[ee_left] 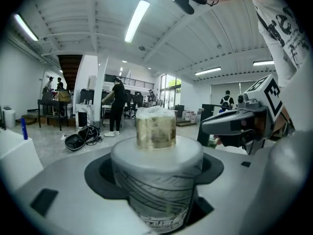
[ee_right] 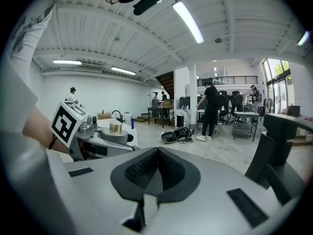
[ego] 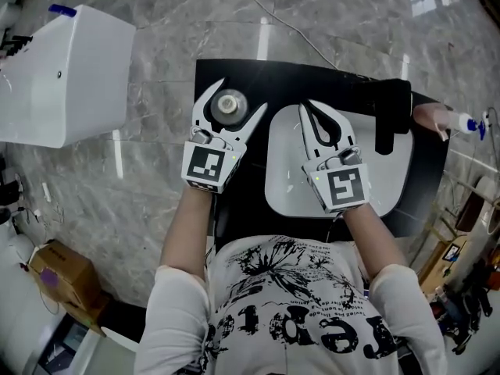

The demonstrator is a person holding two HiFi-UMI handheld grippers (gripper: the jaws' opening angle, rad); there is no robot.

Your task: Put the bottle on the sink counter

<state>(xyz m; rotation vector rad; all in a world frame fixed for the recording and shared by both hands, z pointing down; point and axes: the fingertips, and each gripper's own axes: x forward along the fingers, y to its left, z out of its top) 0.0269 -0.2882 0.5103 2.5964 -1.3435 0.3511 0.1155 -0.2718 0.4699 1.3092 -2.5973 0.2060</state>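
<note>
In the head view, the left gripper (ego: 241,96) held the bottle (ego: 228,105) over the black bench (ego: 234,70), just left of the white basin (ego: 285,187). Whether the bottle touched the bench could not be told. The right gripper (ego: 311,108) hung over the basin, near the black faucet (ego: 388,109). A white box (ego: 66,76) stood well apart at the left.

In the left gripper view, the jaws grasped the bottle by its grey, ribbed body, its yellowish top pointing away from the camera.

In the right gripper view, the jaws were clenched together with nothing between them.
</note>
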